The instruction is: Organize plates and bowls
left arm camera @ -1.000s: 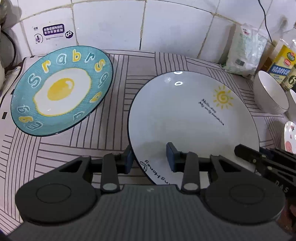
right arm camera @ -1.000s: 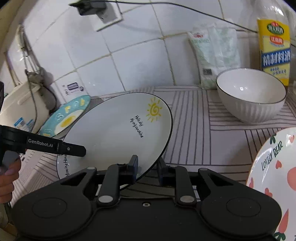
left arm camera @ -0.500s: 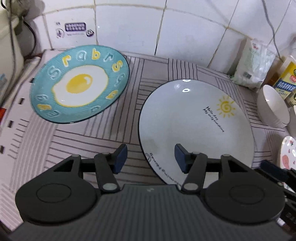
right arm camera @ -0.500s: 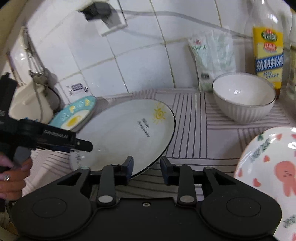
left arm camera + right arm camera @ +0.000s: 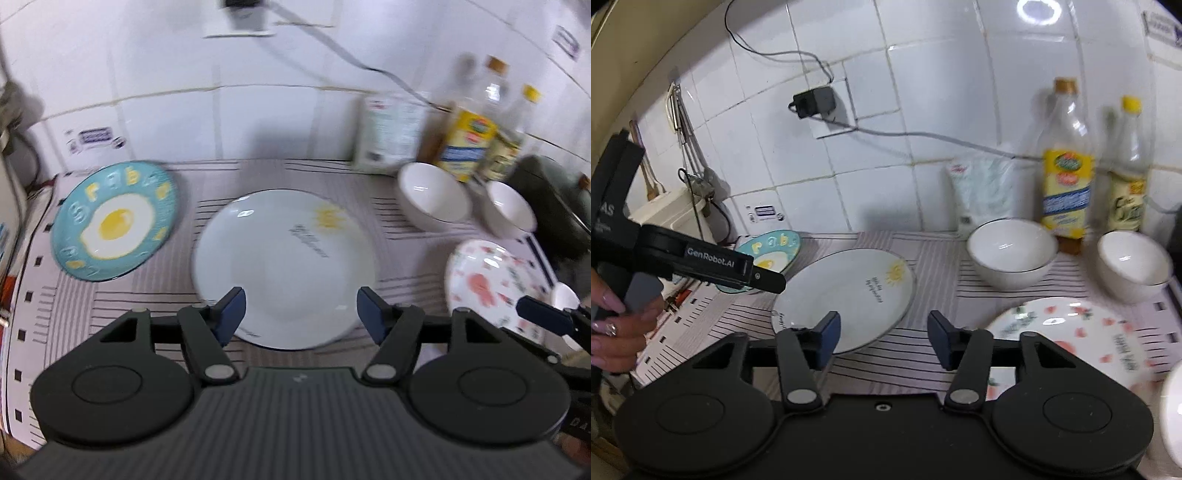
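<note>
A white sun-print plate (image 5: 284, 266) (image 5: 846, 295) lies flat in the middle of the striped mat. To its left rests a teal fried-egg plate (image 5: 114, 221) (image 5: 772, 251). At the right lie a pink-patterned plate (image 5: 495, 280) (image 5: 1067, 332) and two white bowls (image 5: 432, 199) (image 5: 1012, 254), (image 5: 511, 210) (image 5: 1134, 262). My left gripper (image 5: 299, 310) hangs above the white plate's near edge, its jaws opening with nothing between them. My right gripper (image 5: 884, 336) is lifted off the plate's right edge, its jaws also opening and empty. The left gripper's body (image 5: 701, 262) shows in the right wrist view, held by a hand (image 5: 617, 332).
Two sauce bottles (image 5: 1065, 166) (image 5: 471, 140) and a white bag (image 5: 982, 188) stand against the tiled wall behind the bowls. A dark green pot (image 5: 546, 206) sits at the far right. A plug and cable (image 5: 812, 101) hang on the wall. A white appliance (image 5: 668, 214) stands left.
Both grippers let go of the white plate, which now lies flat on the mat. Both rose and pulled back while their jaws spread wider.
</note>
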`<state>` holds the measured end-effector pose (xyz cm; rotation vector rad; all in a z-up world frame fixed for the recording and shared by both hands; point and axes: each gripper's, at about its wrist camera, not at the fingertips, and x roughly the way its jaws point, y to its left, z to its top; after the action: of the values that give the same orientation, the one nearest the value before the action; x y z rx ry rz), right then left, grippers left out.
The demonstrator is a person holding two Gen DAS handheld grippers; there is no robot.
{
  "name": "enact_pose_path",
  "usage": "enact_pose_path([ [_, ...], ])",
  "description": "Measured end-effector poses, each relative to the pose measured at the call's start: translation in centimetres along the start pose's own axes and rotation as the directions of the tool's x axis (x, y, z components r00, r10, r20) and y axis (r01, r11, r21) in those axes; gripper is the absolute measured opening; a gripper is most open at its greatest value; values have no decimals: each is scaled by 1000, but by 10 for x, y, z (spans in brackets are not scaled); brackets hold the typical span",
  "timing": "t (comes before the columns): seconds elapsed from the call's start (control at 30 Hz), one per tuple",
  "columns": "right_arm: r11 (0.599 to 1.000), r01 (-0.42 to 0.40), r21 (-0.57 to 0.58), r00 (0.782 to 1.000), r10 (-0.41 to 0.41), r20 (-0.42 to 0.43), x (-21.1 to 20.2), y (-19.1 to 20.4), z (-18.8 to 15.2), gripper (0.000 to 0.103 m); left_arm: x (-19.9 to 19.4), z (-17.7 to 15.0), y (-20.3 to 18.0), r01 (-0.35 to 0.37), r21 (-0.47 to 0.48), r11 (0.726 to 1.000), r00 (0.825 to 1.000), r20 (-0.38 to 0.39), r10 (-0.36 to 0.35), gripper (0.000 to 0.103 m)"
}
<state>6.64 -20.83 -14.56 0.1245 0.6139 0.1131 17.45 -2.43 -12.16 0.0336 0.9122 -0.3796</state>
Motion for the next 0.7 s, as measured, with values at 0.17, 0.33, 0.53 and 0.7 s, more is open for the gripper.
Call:
enact_pose_path([
  [0.17, 997, 56, 44, 998, -56, 8, -34, -13, -10, 61, -9, -5, -38, 65, 74, 995, 998, -7, -65, 67],
  [0.33, 989, 112, 95, 993, -114, 17, -63, -30, -25, 61, -7, -13, -68, 124, 111, 986, 992, -39, -120, 67],
  [0.53, 968, 247, 47, 968, -248, 24, -70, -43, -43, 63, 20, -35, -94, 206, 86, 975, 973, -122, -195, 68],
  [0.7, 955, 277, 110, 960, -280, 15, -70, -62, -64, 64, 44, -47, -111, 219, 13, 976, 970, -109, -217, 68],
])
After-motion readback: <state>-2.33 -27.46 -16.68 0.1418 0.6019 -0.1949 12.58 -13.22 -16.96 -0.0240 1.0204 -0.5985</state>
